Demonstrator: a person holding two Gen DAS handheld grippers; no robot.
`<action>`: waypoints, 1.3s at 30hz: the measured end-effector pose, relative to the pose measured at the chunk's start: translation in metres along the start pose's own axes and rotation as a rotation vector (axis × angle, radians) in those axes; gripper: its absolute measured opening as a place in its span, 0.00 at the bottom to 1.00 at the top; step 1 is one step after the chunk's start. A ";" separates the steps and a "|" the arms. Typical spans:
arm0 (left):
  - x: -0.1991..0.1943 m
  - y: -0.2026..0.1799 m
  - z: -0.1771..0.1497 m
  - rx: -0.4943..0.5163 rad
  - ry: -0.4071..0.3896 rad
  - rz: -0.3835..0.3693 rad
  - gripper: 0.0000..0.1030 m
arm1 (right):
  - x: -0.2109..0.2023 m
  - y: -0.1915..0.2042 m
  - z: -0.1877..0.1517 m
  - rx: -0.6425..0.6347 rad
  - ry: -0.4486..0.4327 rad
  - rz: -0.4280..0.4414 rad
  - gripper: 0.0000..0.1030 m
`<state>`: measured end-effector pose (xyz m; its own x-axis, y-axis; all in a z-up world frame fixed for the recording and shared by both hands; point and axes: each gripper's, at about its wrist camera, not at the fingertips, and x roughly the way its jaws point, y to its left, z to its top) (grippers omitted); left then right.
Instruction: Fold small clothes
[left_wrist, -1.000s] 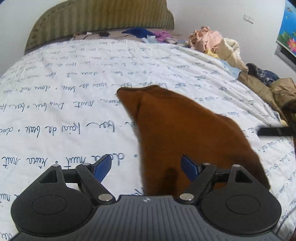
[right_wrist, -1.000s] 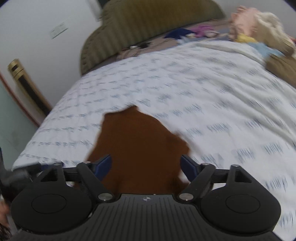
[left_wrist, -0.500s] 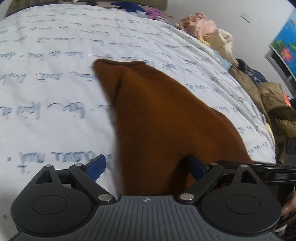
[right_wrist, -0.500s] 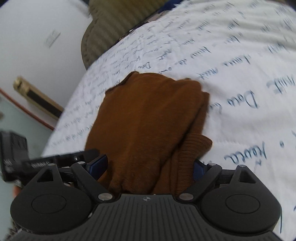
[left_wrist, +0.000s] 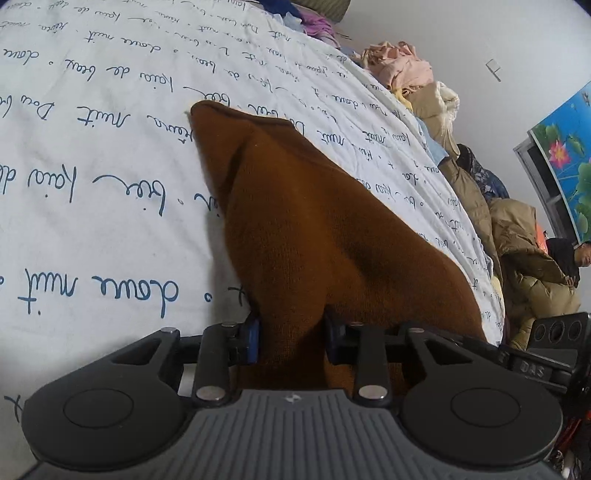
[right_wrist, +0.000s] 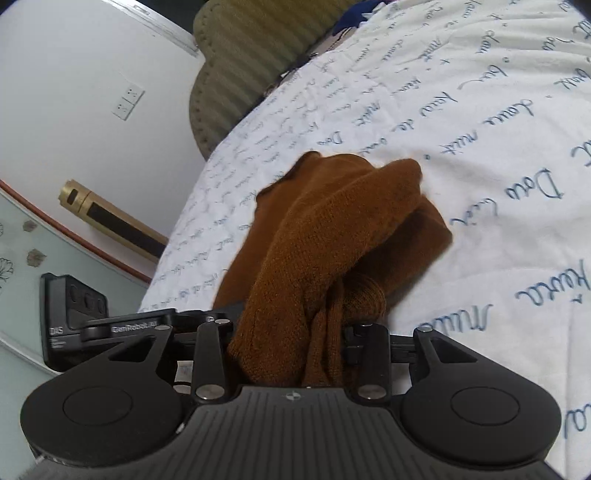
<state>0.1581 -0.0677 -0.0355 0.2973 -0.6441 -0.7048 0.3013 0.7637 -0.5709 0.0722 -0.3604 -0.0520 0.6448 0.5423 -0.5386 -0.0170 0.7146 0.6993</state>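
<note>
A brown knit garment (left_wrist: 314, 229) lies on a white bedspread (left_wrist: 92, 147) printed with blue handwriting. My left gripper (left_wrist: 291, 338) is shut on the garment's near edge, its blue pads pressed into the cloth. In the right wrist view the same brown garment (right_wrist: 332, 236) is bunched and folded over itself, with a ribbed cuff near the fingers. My right gripper (right_wrist: 291, 339) is shut on its near edge. The right gripper's body shows at the right edge of the left wrist view (left_wrist: 546, 354), and the left gripper's body shows at the left of the right wrist view (right_wrist: 92, 325).
A pile of clothes (left_wrist: 413, 74) and tan jackets (left_wrist: 517, 240) lie along the bed's far right side. A person (left_wrist: 576, 258) sits beyond them. An olive padded headboard (right_wrist: 251, 62) stands against a white wall.
Both grippers came down onto the garment's near edge and closed on it. One second ago both were open above the flat garment. The cloth is now bunched at the right gripper.
</note>
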 end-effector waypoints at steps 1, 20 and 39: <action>0.000 -0.002 -0.001 0.008 0.000 -0.006 0.30 | 0.002 0.000 0.002 0.003 0.000 -0.028 0.40; -0.029 -0.003 -0.028 0.043 -0.073 0.074 0.61 | -0.049 -0.005 -0.011 -0.052 -0.124 -0.212 0.67; -0.001 -0.045 -0.052 0.247 -0.037 0.184 0.64 | -0.006 -0.016 -0.016 -0.032 -0.029 -0.126 0.47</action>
<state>0.0974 -0.0996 -0.0307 0.3990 -0.5002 -0.7685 0.4490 0.8373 -0.3119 0.0567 -0.3678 -0.0671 0.6653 0.4345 -0.6071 0.0415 0.7905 0.6111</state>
